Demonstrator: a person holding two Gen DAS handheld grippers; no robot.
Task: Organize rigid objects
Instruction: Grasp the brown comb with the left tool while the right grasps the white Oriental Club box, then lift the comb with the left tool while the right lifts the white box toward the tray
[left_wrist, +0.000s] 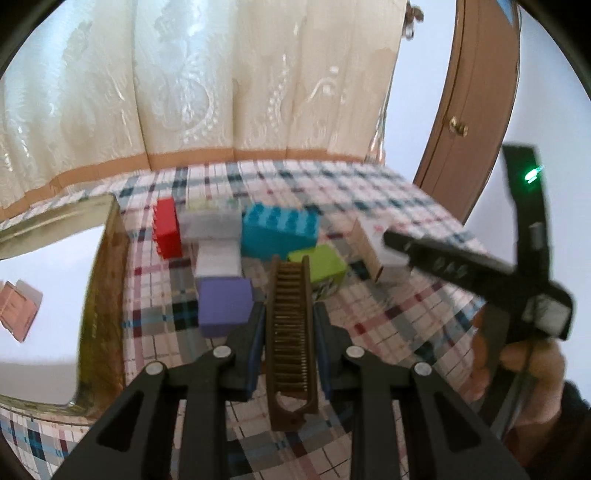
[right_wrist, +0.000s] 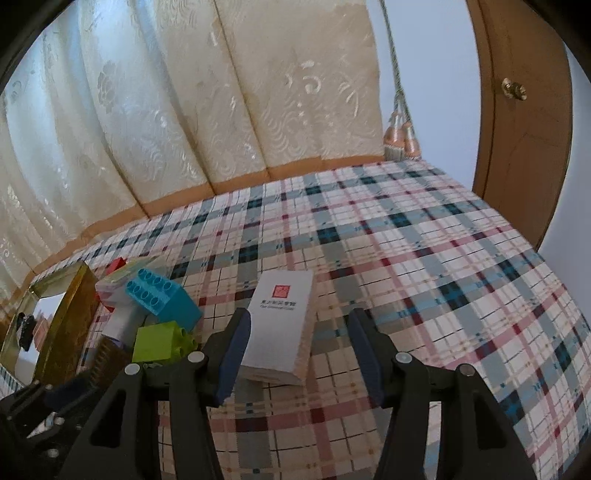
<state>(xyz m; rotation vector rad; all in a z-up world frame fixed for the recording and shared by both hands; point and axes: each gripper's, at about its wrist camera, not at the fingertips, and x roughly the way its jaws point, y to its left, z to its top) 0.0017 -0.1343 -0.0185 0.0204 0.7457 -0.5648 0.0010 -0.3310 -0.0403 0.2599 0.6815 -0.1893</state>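
Left wrist: left gripper (left_wrist: 290, 325) jaws clamped on brown comb (left_wrist: 291, 339) (right gripper (right_wrist: 299, 354) jaws apart, w/ white box (right_wrist: 282, 325) between).

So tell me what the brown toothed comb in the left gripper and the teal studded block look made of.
Brown toothed comb: seemingly moulded plastic, matte, with fine even teeth. Teal studded block: likely hard plastic, slightly glossy, with crisp round studs and sharp edges.

Plaid tablecloth (right_wrist: 406, 258) covering the work surface. At 9 o'clock: gold tray (right_wrist: 70, 317). At centre: red block (left_wrist: 168, 229), teal block (left_wrist: 280, 230), green block (left_wrist: 321, 264), purple block (left_wrist: 225, 304). At 3 o'clock of these: 1 white box (right_wrist: 280, 325).
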